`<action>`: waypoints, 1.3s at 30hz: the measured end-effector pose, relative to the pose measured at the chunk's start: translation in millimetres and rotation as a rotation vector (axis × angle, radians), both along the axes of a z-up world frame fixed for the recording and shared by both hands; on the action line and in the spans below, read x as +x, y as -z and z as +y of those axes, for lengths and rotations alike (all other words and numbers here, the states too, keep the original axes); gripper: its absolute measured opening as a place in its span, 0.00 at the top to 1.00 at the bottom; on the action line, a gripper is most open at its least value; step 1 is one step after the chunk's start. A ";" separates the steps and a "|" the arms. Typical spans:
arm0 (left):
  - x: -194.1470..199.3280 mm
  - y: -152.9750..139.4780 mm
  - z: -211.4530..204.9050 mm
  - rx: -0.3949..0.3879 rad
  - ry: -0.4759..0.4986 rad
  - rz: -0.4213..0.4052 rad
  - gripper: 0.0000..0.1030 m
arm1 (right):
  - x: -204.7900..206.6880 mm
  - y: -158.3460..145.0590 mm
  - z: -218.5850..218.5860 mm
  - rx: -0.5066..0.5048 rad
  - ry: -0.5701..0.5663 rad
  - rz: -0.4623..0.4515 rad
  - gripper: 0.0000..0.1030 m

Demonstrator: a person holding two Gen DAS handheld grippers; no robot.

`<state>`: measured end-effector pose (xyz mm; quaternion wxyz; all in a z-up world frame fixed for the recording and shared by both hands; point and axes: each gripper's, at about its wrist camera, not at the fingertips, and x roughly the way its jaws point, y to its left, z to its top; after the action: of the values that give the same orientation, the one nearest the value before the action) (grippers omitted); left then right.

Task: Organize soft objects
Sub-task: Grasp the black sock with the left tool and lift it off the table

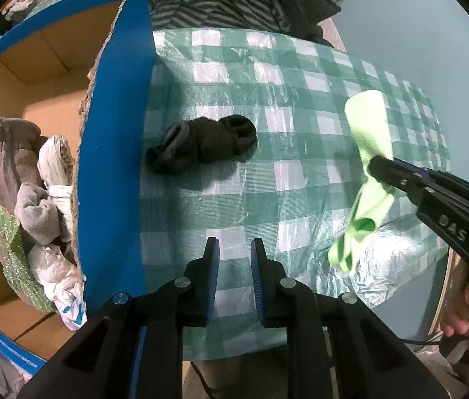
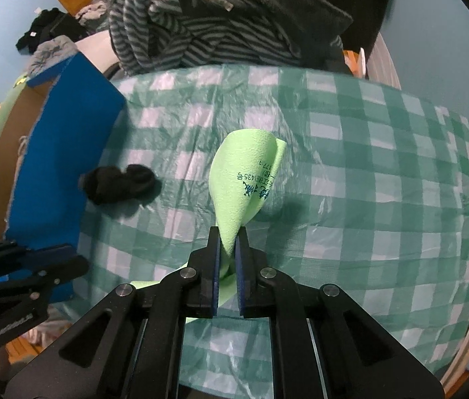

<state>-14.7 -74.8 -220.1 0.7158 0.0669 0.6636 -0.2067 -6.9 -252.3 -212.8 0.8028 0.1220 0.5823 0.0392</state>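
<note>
Hanging pinched in the right tool (image 2: 228,242), the green sheet (image 2: 246,179) sits above the checked worktop (image 2: 384,199). At its nine o'clock a black sock bundle (image 2: 118,183) lies beside the blue box (image 2: 68,153). The left tool (image 1: 234,249) hovers with fingers parted, gripping nothing.

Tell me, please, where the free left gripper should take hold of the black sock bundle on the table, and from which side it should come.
Probably from above, at the narrower waist of the black sock bundle, between its two lumps. It lies flat on the checked tablecloth, close to the blue box wall, so a sideways approach looks cramped. The left gripper is open and empty; the right gripper holds the green cloth.
</note>
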 end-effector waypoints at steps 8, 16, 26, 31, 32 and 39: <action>19.2 6.7 -12.4 0.004 0.012 -0.007 0.44 | -6.2 -14.3 -8.1 0.030 0.007 -0.008 0.93; 41.9 18.9 -28.4 0.075 0.055 -0.006 0.44 | -12.7 -17.7 -24.0 0.058 0.045 -0.010 0.93; 55.5 28.5 -51.1 0.148 0.143 -0.061 0.33 | -17.7 -14.3 -40.2 0.083 0.085 -0.004 0.93; 65.4 35.2 -58.5 0.174 0.175 -0.071 0.33 | -16.6 -14.7 -44.9 0.086 0.089 -0.004 0.93; 66.9 37.5 -58.2 0.177 0.176 -0.068 0.33 | -16.1 -14.7 -45.7 0.088 0.091 -0.003 0.93; 73.6 49.0 -60.9 0.193 0.177 -0.058 0.33 | -13.2 -13.7 -48.9 0.088 0.092 0.005 0.93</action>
<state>58.9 -135.7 -269.1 0.7039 0.1997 0.6509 -0.2023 -20.0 -301.2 -199.1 0.7962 0.1841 0.5757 0.0274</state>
